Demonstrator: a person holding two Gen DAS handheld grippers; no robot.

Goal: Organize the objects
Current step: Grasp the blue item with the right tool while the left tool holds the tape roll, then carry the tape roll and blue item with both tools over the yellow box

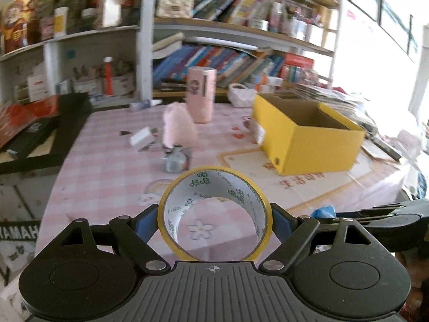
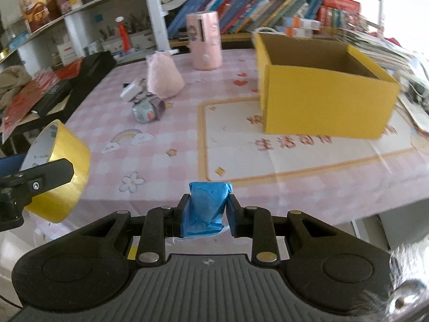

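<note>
Table (image 2: 166, 161) under a pink-and-white checked cloth with a cream printed panel, rainbow and flower motifs. Behind it, white shelving (image 1: 146, 35) with wood-edged boards, packed with leaning books (image 1: 214, 61) and small clutter (blurred, can't tell most items). Stack of papers (image 1: 329, 96) on the far right of the table. Window (image 1: 386, 8) upper right, strong daylight blowing out that whole side; left side of the room reads dimmer
</note>
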